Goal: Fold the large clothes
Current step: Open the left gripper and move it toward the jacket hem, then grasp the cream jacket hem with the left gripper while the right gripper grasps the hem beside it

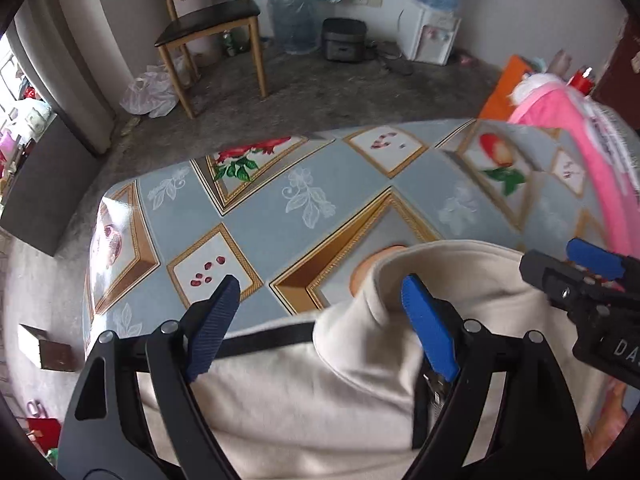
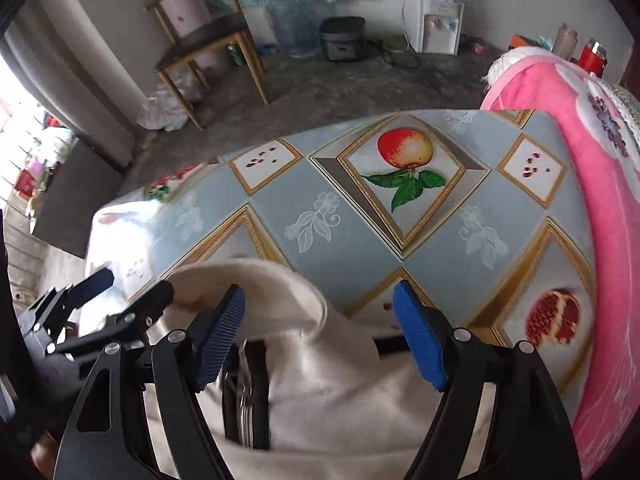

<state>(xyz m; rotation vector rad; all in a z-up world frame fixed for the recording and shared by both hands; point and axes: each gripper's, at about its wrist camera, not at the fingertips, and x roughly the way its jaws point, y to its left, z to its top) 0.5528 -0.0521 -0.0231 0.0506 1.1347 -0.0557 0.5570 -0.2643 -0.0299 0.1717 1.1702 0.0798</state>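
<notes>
A cream garment [image 1: 320, 400] with a black strip along one edge lies on the fruit-patterned table [image 1: 260, 232]. My left gripper [image 1: 324, 328] stands open over it. A raised cream fold sits between its fingers and brushes the right-hand one, unpinched. My right gripper [image 1: 560, 260] shows at the right edge of the left wrist view. In the right wrist view the right gripper [image 2: 320, 336] is open above the same garment [image 2: 332, 392], with a rolled cream edge and a black strip with metal parts between its fingers. My left gripper [image 2: 128, 286] is close on its left, open.
A pink flowered blanket [image 2: 560, 100] is heaped along the table's right side. The far half of the table [image 2: 360, 248] shows bare patterned cloth. Beyond the far edge are a wooden chair [image 1: 212, 28], a dark cooker [image 1: 344, 38] and a water dispenser [image 1: 434, 36] on the floor.
</notes>
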